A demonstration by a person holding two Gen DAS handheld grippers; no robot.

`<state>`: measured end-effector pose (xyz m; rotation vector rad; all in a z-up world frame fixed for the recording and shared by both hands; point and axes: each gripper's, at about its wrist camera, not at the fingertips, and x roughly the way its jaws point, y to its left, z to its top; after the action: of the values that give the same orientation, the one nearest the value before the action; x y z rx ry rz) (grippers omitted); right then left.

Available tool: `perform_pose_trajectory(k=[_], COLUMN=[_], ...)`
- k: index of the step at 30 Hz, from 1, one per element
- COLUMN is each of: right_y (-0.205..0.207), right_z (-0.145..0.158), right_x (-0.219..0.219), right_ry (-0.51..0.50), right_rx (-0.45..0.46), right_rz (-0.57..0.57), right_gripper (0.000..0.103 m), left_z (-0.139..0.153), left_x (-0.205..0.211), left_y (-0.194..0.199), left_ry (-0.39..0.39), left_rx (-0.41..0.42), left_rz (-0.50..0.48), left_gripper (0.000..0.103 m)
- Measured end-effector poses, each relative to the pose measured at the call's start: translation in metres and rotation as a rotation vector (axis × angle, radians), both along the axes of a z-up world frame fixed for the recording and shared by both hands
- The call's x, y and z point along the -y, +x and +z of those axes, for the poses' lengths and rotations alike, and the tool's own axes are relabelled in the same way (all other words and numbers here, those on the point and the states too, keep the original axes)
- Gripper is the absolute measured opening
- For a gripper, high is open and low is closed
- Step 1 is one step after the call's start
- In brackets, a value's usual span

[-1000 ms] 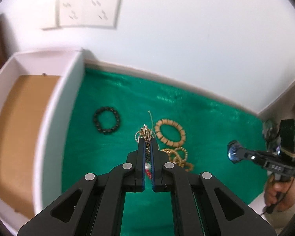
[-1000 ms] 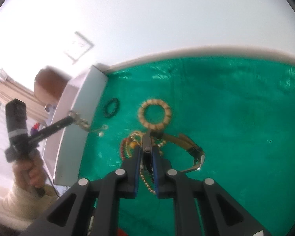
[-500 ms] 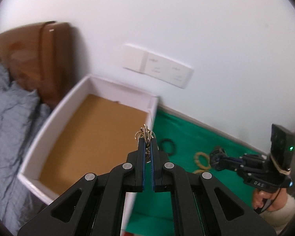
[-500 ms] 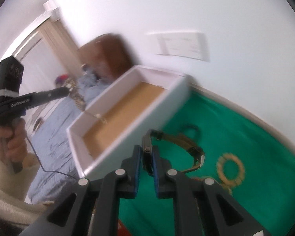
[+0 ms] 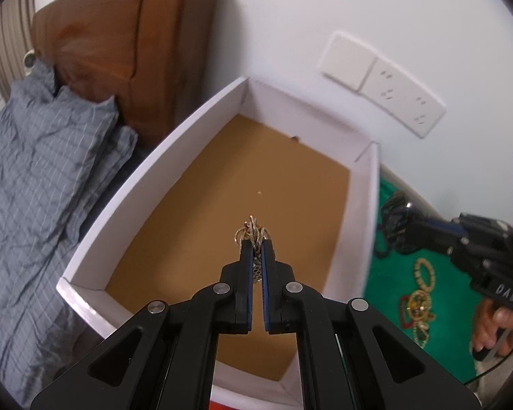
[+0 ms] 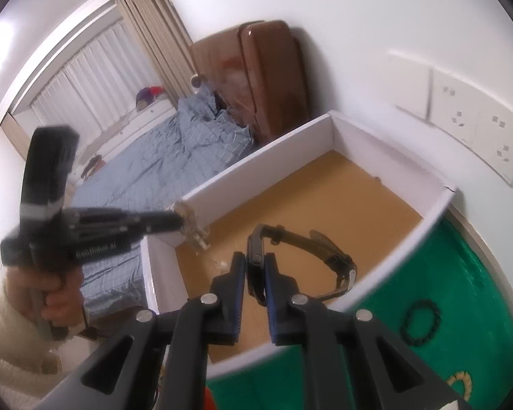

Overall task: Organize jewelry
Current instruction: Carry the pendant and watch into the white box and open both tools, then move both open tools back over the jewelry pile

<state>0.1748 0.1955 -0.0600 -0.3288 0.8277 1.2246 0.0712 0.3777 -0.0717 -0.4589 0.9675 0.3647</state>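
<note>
The left gripper (image 5: 255,244) has its 2 fingers pressed tight on a bunch of gold chain (image 5: 251,230). A small tuft of loops sticks out past the tips, pointing away from the camera, and more chain shows in the thin gap lower down. In the right wrist view the same chain (image 6: 196,230) hangs down from the left gripper (image 6: 181,220) in loose strands, just over the near corner of the box.

The right gripper (image 6: 255,259) is nearly closed on a dark watch (image 6: 256,263). The watch face stands on edge between the fingers. Its strap (image 6: 311,239) curves out to the right in a long loop and ends at a silver buckle (image 6: 351,276). The watch hangs over the inside of the box, near its right wall.

Both grippers are above a white box (image 5: 147,184) with a brown floor (image 5: 256,171). The box sits beside a green cloth (image 5: 386,280). On the cloth lie a pile of gold and red jewelry (image 5: 417,311), a gold bead ring (image 5: 425,273) and a black bead bracelet (image 6: 422,323).

The right gripper's body reads "DAS" or close to it, upside down. The left gripper's body has pale writing, too blurred to read. A hand (image 6: 56,290) holds the left gripper's handle, and a hand (image 5: 492,328) holds the right one.

A white wall plate with sockets (image 5: 383,82) is behind the box.
</note>
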Motion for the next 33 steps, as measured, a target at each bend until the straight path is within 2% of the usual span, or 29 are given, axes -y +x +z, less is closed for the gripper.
perform_pose_trajectory(k=[3,8,12,16,17,18,19,20,21,22,25,27,33], right_y=[0.006,0.008,0.0,-0.006,-0.006,-0.005,-0.003,-0.001,0.001,0.002,0.002,-0.003,-0.029], right_z=[-0.008,-0.03,-0.057,-0.084,-0.089,-0.091,-0.091,-0.087,-0.079,-0.072,-0.045,-0.033,-0.035], right_x=[-0.013,-0.04,-0.059,-0.067,-0.067,-0.065,-0.063,-0.057,-0.048,-0.04,-0.005,0.025,0.122], right_ry=[-0.008,-0.05,-0.137,-0.199,-0.203,-0.204,-0.2,-0.183,-0.151,-0.125,-0.067,-0.049,-0.09], right_rx=[-0.027,-0.083,-0.092,-0.097,-0.092,-0.083,-0.077,-0.076,-0.08,-0.08,-0.029,0.006,0.121], right_rz=[0.005,0.026,0.056,0.066,0.057,0.038,0.02,-0.007,-0.033,-0.048,-0.088,-0.112,-0.213], right_gripper=[0.011,0.012,0.012,0.013,0.013,0.014,0.028,0.048,0.053,0.054,0.054,0.055,0.056], left_z=[-0.014,-0.04,-0.062,-0.08,-0.081,-0.081,-0.08,-0.077,-0.072,-0.065,-0.051,-0.046,-0.048], left_x=[-0.01,-0.02,-0.015,-0.008,-0.006,-0.006,-0.005,-0.005,-0.004,-0.001,0.018,0.045,0.156], left_y=[-0.005,-0.011,-0.008,-0.005,-0.006,-0.006,-0.008,-0.01,-0.013,-0.017,-0.023,-0.025,-0.022], left_ry=[0.008,-0.028,-0.055,-0.034,-0.01,0.008,0.019,0.027,0.041,0.059,0.096,0.102,0.121], left_rx=[-0.03,-0.069,-0.113,-0.158,-0.166,-0.172,-0.174,-0.167,-0.151,-0.133,-0.09,-0.068,-0.045], left_rz=[0.019,0.047,0.044,0.041,0.051,0.059,0.065,0.074,0.084,0.087,0.047,-0.016,-0.29], left_gripper=[0.002,0.002,0.002,0.004,0.006,0.015,0.024,0.045,0.06,0.063,0.067,0.068,0.07])
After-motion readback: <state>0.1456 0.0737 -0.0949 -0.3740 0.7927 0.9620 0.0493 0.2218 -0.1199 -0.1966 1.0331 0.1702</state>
